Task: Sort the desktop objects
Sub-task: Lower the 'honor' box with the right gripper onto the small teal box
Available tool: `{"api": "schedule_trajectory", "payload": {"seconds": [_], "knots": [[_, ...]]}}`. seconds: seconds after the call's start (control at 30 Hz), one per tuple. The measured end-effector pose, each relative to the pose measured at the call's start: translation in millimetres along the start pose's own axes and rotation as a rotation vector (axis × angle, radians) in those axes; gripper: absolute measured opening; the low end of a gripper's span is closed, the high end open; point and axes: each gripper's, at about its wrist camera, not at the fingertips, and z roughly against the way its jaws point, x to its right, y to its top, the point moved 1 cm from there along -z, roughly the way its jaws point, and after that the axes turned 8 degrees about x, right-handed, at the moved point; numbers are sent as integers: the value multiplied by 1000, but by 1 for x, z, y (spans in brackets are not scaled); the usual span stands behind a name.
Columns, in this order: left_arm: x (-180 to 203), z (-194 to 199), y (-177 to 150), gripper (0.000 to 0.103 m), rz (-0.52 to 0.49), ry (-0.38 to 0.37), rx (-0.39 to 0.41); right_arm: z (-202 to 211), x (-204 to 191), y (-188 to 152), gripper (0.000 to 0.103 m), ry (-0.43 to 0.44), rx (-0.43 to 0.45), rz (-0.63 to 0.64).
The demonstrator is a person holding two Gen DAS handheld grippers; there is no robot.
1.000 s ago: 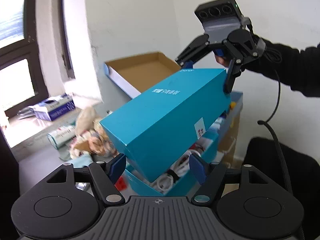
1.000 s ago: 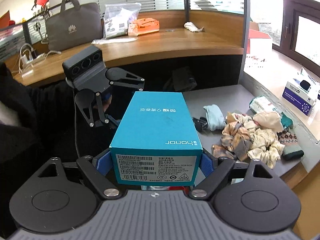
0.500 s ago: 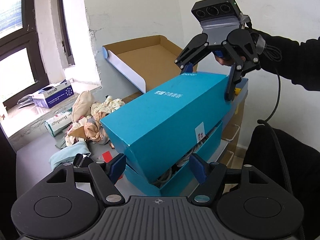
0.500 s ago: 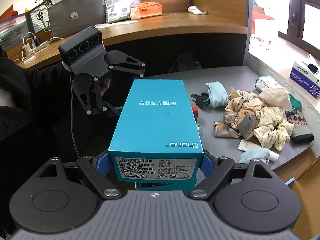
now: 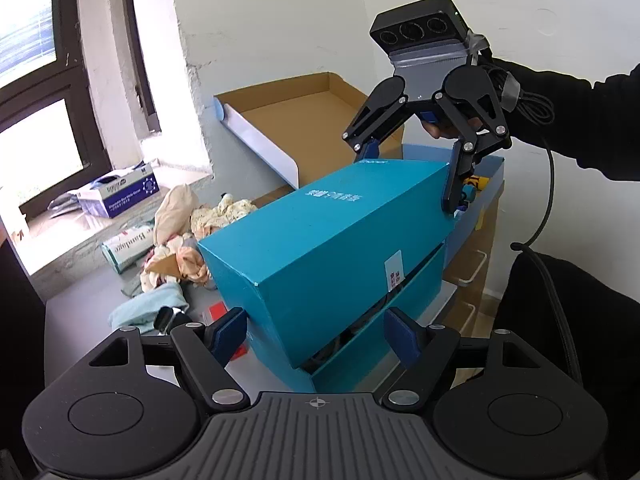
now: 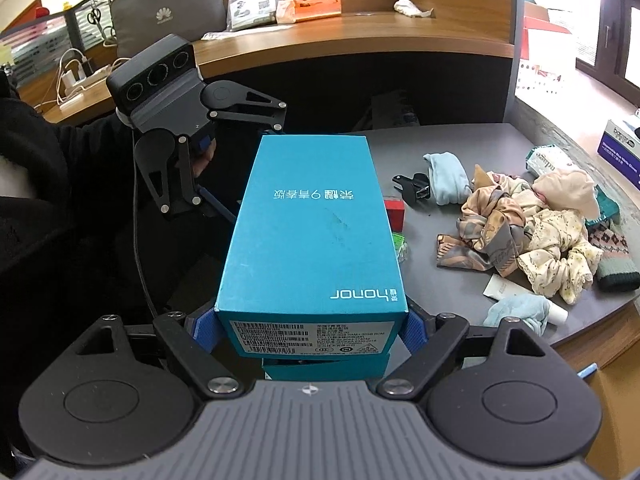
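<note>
A teal phone-box lid sits tilted over its teal base; cables show through the gap between them. My right gripper is shut on the lid's labelled end; it shows in the left wrist view at the far end of the lid. My left gripper is open, its blue pads either side of the near end of the box without touching. In the right wrist view it is at the far end of the lid.
A pile of scrunchies and cloths lies on the grey desk, with a black clip and a red item. An open cardboard box stands by the wall. A blue tray is behind the box.
The lid has come down closer onto the base, narrowing the gap. Both grippers moved with it. The left gripper stayed open.
</note>
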Motion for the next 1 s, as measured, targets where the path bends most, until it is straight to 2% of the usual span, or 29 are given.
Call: {"api": "schedule_trajectory", "payload": {"seconds": [0.27,0.47,0.57,0.7,1.0], "knots": [[4,4,-7,79,55,3,19,-5,2,-1,90,2,-15,15],[9,3,-6,82,53,18,13,-3,2,-3,90,-8,-11,4],[9,1,-6,88,71,15,17,-4,0,-4,90,-14,-13,15],[13,5,-6,88,43,16,14,-4,0,-3,90,-18,-10,12],[8,10,-3,89,60,4,47,-4,-1,0,90,-27,-18,9]]}}
